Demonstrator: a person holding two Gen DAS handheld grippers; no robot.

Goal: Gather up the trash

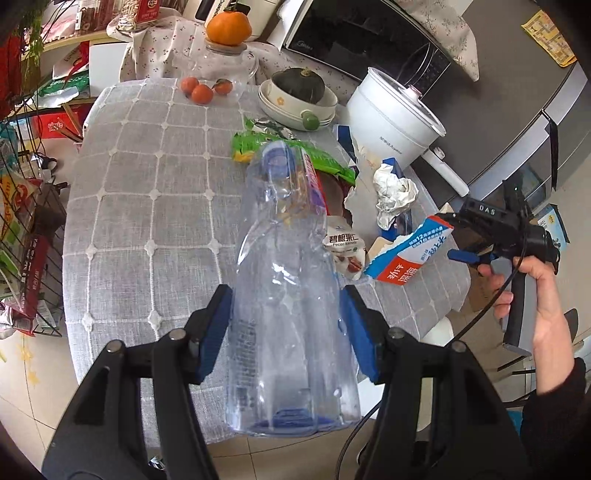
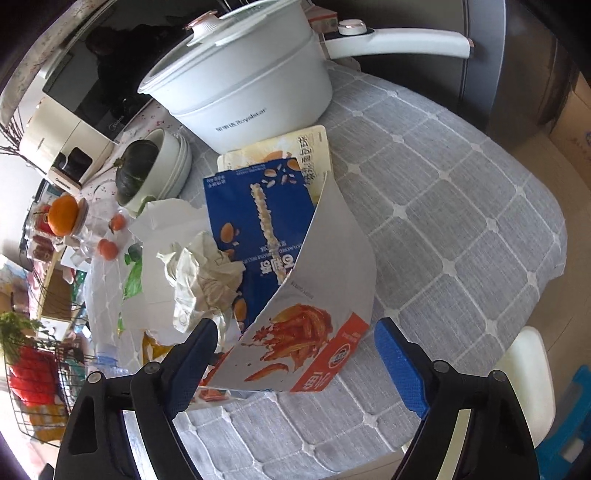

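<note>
My left gripper [image 1: 286, 317] is shut on a large clear plastic bottle [image 1: 291, 295] with a blue cap, held above the table's near edge. My right gripper [image 2: 295, 350] is open, its blue pads on either side of a torn white and red carton [image 2: 314, 314] on the grey tablecloth; the carton [image 1: 410, 251] and the right gripper [image 1: 461, 254] also show in the left wrist view. A crumpled paper ball [image 2: 203, 269], a blue snack box [image 2: 258, 214], a green wrapper [image 1: 295, 151] and a pecan packet [image 1: 343, 247] lie nearby.
A white electric pot [image 2: 243, 85] with a long handle stands behind the trash. Stacked bowls with a dark squash [image 1: 299, 88], small oranges [image 1: 201, 90], a microwave [image 1: 369, 33] and a wire rack [image 1: 29, 221] at the left surround the table [image 1: 147, 203].
</note>
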